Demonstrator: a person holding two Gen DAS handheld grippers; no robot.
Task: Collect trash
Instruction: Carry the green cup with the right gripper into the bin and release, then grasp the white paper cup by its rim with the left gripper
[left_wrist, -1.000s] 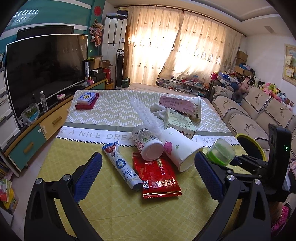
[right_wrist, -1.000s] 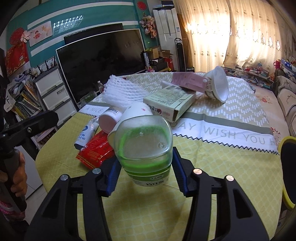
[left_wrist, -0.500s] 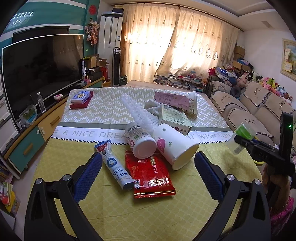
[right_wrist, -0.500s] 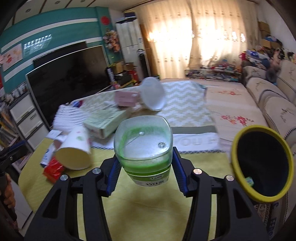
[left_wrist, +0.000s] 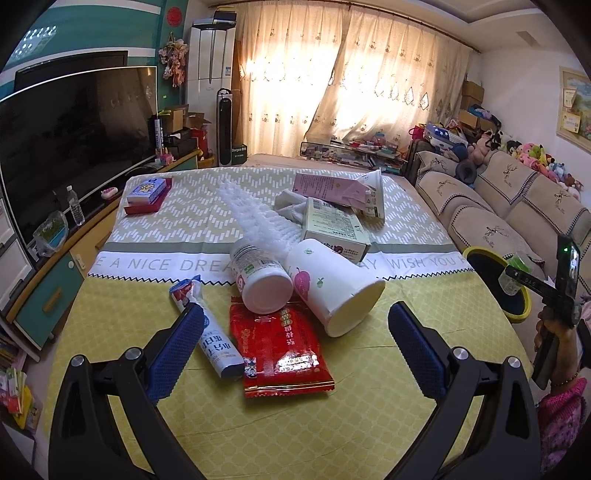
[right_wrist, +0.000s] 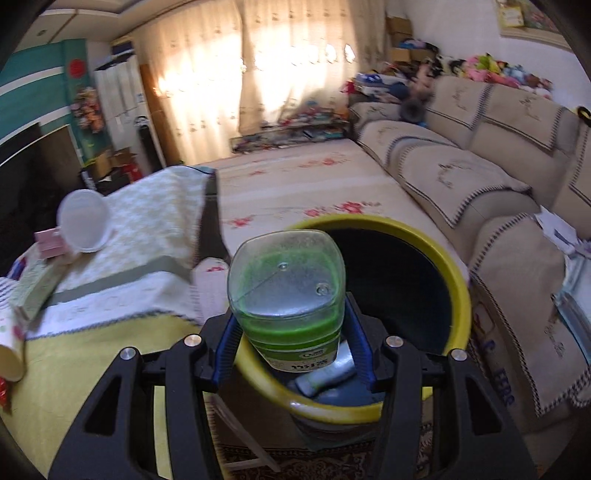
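The right claw (right_wrist: 291, 347) is clenched on a clear plastic bottle (right_wrist: 286, 288) with green liquid in it, gripping it near the labelled end with the bottle's base pointing away from the camera. The bottle hangs over the near edge of a yellow-rimmed trash bin (right_wrist: 461, 280) that stands on the floor between the bench (right_wrist: 74, 369) and a sofa. The step in hand looks like carrying this bottle to the bin; the next move probably calls for bringing it further over the dark opening and then spreading the claw to drop it. Inside the bin, a grey-green tube (right_wrist: 325, 376) lies near the front wall; the rest is too dark to read. The left claw (left_wrist: 291, 332) is released and holds nothing, hovering over the bench above a red snack packet (left_wrist: 280, 343), a toothpaste tube (left_wrist: 207, 328), a white jar (left_wrist: 258, 275) and a tipped paper cup (left_wrist: 332, 288), all still uncollected.
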